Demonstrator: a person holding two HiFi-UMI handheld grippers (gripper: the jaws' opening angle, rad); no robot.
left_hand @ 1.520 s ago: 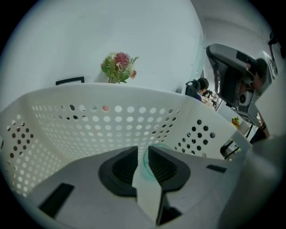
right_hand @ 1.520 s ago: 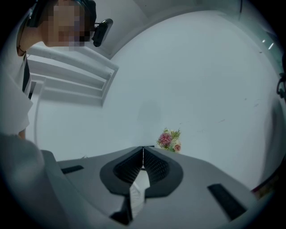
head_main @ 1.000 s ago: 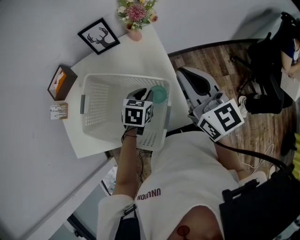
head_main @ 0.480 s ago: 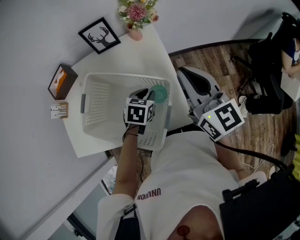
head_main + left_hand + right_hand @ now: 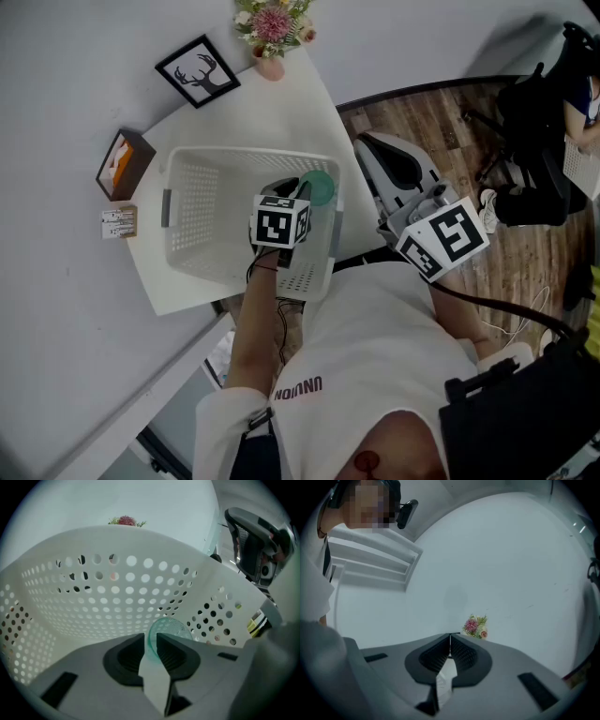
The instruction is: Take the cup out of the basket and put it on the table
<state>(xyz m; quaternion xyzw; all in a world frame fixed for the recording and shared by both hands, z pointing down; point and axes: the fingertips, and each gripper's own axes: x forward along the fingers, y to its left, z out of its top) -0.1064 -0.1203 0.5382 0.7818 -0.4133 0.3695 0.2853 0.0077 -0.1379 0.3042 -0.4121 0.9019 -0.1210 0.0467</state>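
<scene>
A translucent green cup [image 5: 320, 187] sits inside the white perforated basket [image 5: 202, 156] near its right wall, on the white table [image 5: 281, 103]. My left gripper [image 5: 298, 190] reaches down into the basket and is shut on the cup's rim. In the left gripper view the cup [image 5: 172, 629] has its rim pinched between the jaws of the left gripper [image 5: 151, 638], with the basket wall [image 5: 117, 597] curving behind. My right gripper [image 5: 410, 208] hangs off the table's right side, over a chair. In its own view the right gripper [image 5: 450, 637] is shut on nothing and faces a blank wall.
A framed deer picture [image 5: 197, 72] and a flower vase [image 5: 272, 28] stand at the table's back. A tissue box [image 5: 122, 164] and a small carton [image 5: 118, 222] lie left of the basket. A grey chair [image 5: 403, 169] stands right of the table, dark office furniture [image 5: 534, 122] beyond.
The left gripper has crept slightly to the right with the cup held in it. The right gripper has stayed in place.
</scene>
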